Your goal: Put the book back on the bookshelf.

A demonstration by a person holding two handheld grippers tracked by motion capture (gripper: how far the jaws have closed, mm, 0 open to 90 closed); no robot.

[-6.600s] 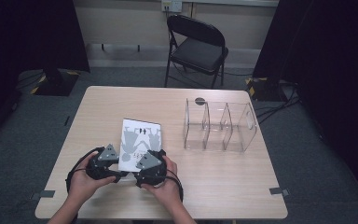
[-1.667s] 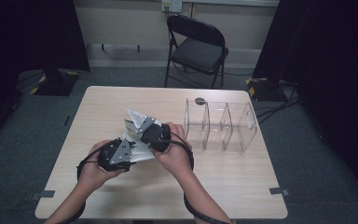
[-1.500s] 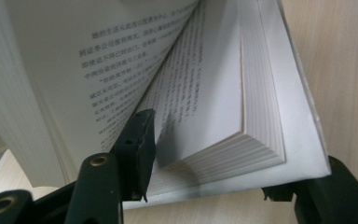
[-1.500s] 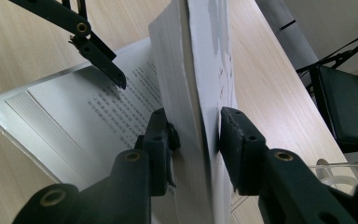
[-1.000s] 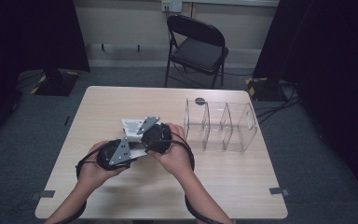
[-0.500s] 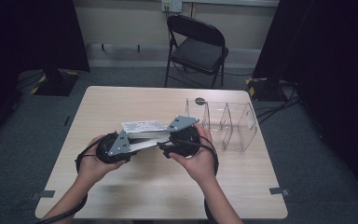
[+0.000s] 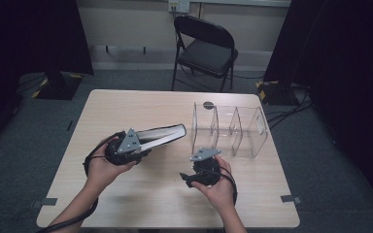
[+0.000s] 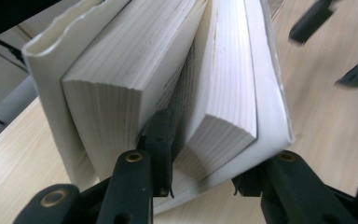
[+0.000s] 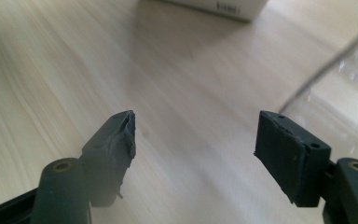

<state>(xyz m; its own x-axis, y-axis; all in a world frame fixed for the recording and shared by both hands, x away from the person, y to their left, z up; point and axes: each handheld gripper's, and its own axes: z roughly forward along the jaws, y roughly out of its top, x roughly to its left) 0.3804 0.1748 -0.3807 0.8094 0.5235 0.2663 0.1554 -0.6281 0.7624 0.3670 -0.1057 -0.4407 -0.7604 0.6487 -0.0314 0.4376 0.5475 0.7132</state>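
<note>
Left gripper view puts the book (image 8: 168, 84) right at the fingers: one jaw is wedged in among the pages near the middle of the block and the other presses the outside of the white cover, so the left gripper (image 8: 200, 179) has about half the book clamped, and its jaws have just been closing tighter on it. In the high view the book (image 7: 161, 136) juts level out of the left gripper (image 7: 141, 145), lifted off the table (image 7: 126, 194) with its far end aimed at the clear organizer (image 7: 230, 128).

Off to the side, nearer the person, the right gripper (image 7: 187, 180) hangs low over the bare wood just in front of the organizer's closest wall. Its 2 pads (image 9: 114, 140) stand apart with nothing between them, and they have just been spreading.

My guess is the hand-off is done: 1 hand carries the book, the other has let go. Next, the book likely has to tip upright and slide into 1 of the 3 slots, which calls for lining its edge up with the gap between the dividers; the free gripper could steady the organizer.

Print runs across the exposed pages and there is a small dark mark on the book's corner (image 9: 228, 8) in the right gripper view, but none of it is readable.
</note>
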